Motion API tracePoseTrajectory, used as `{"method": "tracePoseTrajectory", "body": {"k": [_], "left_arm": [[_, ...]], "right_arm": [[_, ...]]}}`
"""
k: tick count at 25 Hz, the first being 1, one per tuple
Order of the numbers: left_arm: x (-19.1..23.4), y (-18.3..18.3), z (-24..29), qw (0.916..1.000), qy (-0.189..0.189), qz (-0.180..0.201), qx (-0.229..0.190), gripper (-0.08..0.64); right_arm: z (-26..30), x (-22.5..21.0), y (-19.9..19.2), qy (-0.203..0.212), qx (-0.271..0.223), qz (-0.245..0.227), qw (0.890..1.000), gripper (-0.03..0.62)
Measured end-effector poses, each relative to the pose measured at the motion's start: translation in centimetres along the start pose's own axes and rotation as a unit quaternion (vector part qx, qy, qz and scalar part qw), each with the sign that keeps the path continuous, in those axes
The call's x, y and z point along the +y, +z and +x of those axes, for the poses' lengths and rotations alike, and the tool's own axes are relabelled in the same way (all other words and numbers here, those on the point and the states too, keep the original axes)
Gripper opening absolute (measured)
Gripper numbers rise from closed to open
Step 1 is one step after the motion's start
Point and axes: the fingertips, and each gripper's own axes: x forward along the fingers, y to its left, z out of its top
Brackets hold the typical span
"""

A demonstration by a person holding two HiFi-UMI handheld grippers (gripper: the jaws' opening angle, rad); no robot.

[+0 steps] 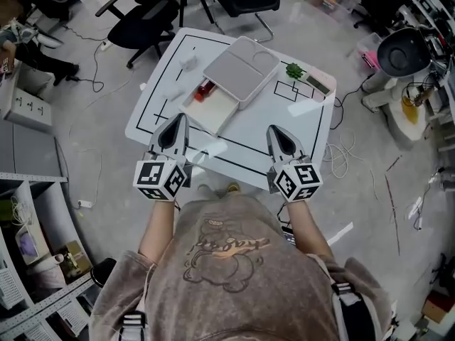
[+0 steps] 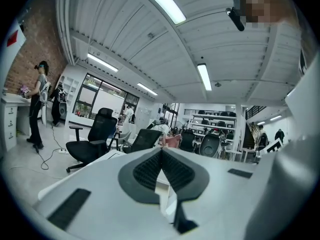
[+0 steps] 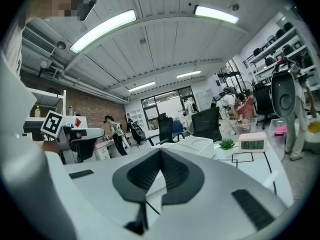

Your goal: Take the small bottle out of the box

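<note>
small red bottle [image 1: 205,89] lying at far end of open white box [image 1: 217,114], lid [image 1: 242,68] folded back

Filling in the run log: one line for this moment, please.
left gripper: shut, empty | right gripper: shut, empty | small bottle: in open box | removal: not yet begun

A pale grey floor [image 1: 106,119] spreads under a white counter [image 1: 306,133] marked with black lines. Black office chairs [image 1: 138,20] stand just beyond the counter's far edge, and loose cables [image 1: 94,66] trail across the floor to the left. White shelving [image 1: 28,261] fills the near left corner. A brick wall [image 2: 35,44] rises on one side, with a glazed partition [image 2: 100,96] beside it. Long strip lights [image 2: 165,4] run along the white panelled ceiling [image 2: 125,39]. Storage racks [image 2: 210,121] line the far end.
</note>
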Motion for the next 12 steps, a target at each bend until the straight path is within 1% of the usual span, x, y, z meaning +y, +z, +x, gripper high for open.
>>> {"method": "tracePoseTrajectory", "body": {"k": [3, 8, 12], "left_arm": [[0.4, 0.0, 1.5, 1.0, -0.008, 0.003, 0.002, 0.008], [0.3, 0.5, 4.6, 0.9993, -0.036, 0.006, 0.006, 0.008], [0.6, 0.9, 6.6, 0.9984, -0.053, 0.017, 0.012, 0.008]], "right_arm": [[0.8, -0.4, 0.2, -0.003, -0.003, 0.002, 1.0, -0.004], [1.8, -1.4, 1.1, -0.02, -0.011, 0.004, 1.0, -0.005], [2.7, -1.3, 1.6, -0.03, -0.016, 0.005, 0.999, -0.004]]}}
